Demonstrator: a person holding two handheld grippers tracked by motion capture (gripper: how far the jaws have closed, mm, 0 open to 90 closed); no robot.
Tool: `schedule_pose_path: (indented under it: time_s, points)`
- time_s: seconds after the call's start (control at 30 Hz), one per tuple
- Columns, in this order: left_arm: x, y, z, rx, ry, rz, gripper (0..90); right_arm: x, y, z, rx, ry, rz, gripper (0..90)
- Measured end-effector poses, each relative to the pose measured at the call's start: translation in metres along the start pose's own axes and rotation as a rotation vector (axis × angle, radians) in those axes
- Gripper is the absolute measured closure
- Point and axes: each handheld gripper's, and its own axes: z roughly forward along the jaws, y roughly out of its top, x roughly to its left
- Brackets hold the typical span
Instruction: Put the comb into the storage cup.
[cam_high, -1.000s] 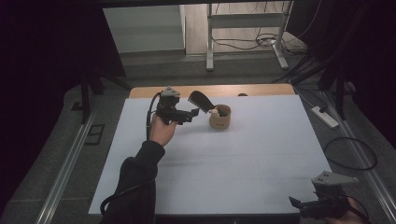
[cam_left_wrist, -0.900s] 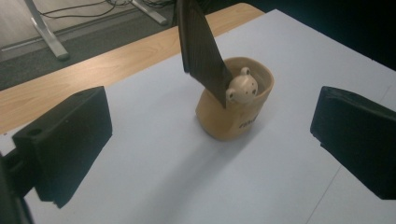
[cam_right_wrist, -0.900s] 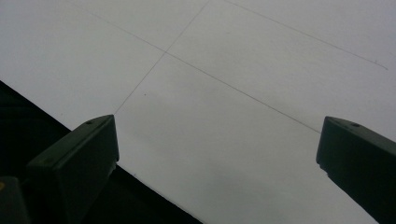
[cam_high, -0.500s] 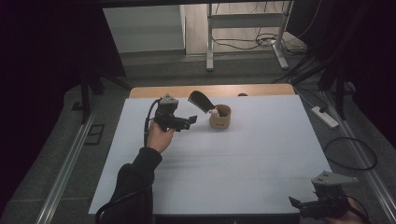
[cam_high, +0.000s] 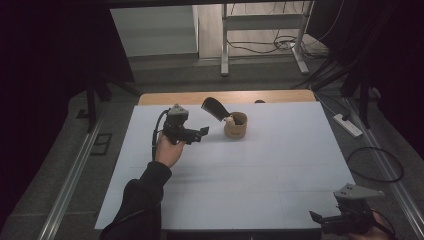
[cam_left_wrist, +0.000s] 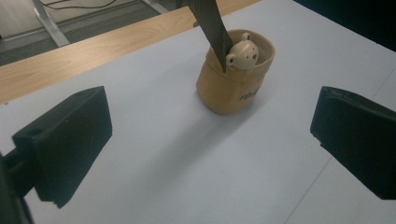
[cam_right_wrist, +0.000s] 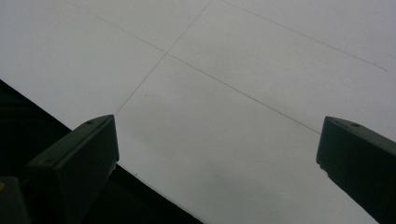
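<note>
- Left hand-held gripper (cam_high: 202, 132) hovers over the far-left part of the white surface (cam_high: 260, 170), held in the person's left hand (cam_high: 169, 150); its jaws are spread wide with nothing between them, and they point toward the tan cup.
- In the left gripper view the two black jaws frame bare surface, with the tan cup (cam_left_wrist: 236, 79) standing beyond them, well apart from both.
- That cup (cam_high: 235, 125) stands upright near the far edge of the surface, just right of the left hand-held gripper, mouth up.
- A long black flat tool (cam_high: 214, 107) (a shoehorn or a spatula, I cannot tell which) stands in the cup; its long axis is tilted, the lower end inside the cup and the broad upper end leaning up and to the left, toward the far edge.
- A small cream bear-faced figure (cam_left_wrist: 242, 56) sits at the cup's rim, touching the black tool and facing the left hand-held gripper.
- Right hand-held gripper (cam_high: 320, 220) is low at the near right corner of the surface, jaws parted wide and gripping nothing, bare surface between them.
</note>
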Motion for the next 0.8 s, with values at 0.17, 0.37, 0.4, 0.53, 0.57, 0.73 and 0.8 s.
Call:
schedule_pose_path:
  time_s: [0.17,0.37,0.4,0.53,0.57,0.73,0.8]
  points:
    - [-0.001,-0.003,-0.004,-0.004,-0.002,-0.002,0.0,0.0,0.0,0.0,0.002,0.001,-0.005,0.0]
    - [-0.004,-0.007,-0.009,0.004,0.002,0.005,0.0,0.001,0.0,0.0,-0.005,-0.002,-0.004,0.0]
    - [-0.004,-0.008,-0.01,0.008,0.002,0.008,0.0,0.001,0.0,0.0,-0.005,-0.001,-0.004,0.0]
    - [-0.006,-0.011,-0.014,0.005,0.004,0.004,0.0,0.001,0.0,-0.001,-0.007,-0.003,-0.013,0.0]
    - [-0.006,-0.012,-0.015,0.006,0.004,0.005,0.0,0.002,0.0,-0.001,-0.007,-0.003,-0.013,0.0]
    - [-0.009,-0.015,-0.02,0.007,0.009,0.007,0.0,0.001,0.0,-0.001,-0.009,-0.002,-0.012,0.0]
    - [-0.01,-0.017,-0.021,0.008,0.009,0.007,0.0,0.001,0.0,-0.001,-0.01,-0.003,-0.011,0.0]
